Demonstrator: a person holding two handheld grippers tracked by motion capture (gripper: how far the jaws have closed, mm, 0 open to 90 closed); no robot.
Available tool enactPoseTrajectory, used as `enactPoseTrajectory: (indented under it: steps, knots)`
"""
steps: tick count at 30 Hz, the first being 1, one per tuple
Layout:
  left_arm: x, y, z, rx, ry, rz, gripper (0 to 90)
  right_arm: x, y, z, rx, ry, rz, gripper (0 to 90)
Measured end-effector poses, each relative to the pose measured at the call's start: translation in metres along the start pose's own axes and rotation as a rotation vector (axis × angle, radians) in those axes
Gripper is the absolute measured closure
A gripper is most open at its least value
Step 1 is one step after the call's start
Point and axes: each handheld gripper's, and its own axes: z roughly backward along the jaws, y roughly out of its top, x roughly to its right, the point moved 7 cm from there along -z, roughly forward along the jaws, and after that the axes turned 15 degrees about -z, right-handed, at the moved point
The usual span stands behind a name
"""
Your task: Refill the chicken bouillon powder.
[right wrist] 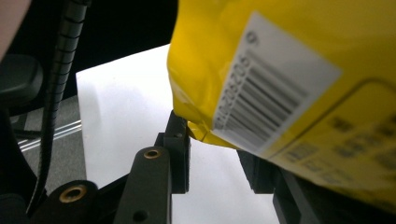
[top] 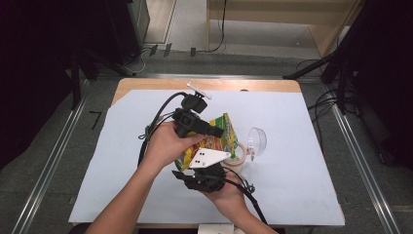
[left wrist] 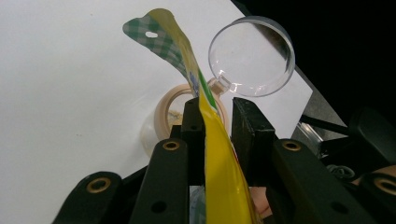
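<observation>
We see a yellow and green plastic snack bag (top: 216, 139) held above the middle of the white sheet-covered table (top: 122, 161), between both tools. The left gripper (left wrist: 215, 116) has its black jaws narrow, with the bag's upper edge between them; the pad on one side lies against the film, while a slim gap shows on the other. The bag's green checked top (left wrist: 154, 35) curls away beyond the jaws. The right gripper (right wrist: 215, 154) sits nearer us, under the bag's lower corner; we cannot tell whether its jaws pinch it. Just right of the bag lies a clear round plastic lid (top: 256, 140), touching a beige ring-shaped container (left wrist: 168, 109).
</observation>
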Motion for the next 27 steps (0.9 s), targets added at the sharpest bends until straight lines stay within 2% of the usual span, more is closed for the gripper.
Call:
enactPoseTrajectory:
  steps: [1,2,10,16,23,27]
  knots:
    - [0.0014,0.0002,0.0003,0.003,-0.003,0.000,76.3,-0.0002,-0.0004,-0.0006,0.000,0.006,-0.013,68.0]
    - [0.0022,0.0002,0.0006,0.004,0.000,-0.011,76.5,0.0000,-0.0003,-0.0008,0.006,0.008,-0.014,68.1]
    - [0.0043,0.0013,0.0007,0.002,0.017,-0.019,76.5,0.0003,-0.0004,0.0008,0.004,0.004,0.001,67.3]
    - [0.0075,0.0024,0.0014,0.003,0.029,-0.030,76.2,-0.0008,0.0002,0.0015,0.008,0.008,-0.008,67.7]
    - [0.0057,0.0028,0.0006,0.006,0.012,-0.016,75.9,-0.0014,0.0003,0.0026,0.000,0.008,-0.011,67.3]
    - [0.0064,0.0034,0.0003,0.000,0.012,-0.022,75.7,-0.0012,0.0010,0.0038,-0.005,0.003,-0.008,67.5]
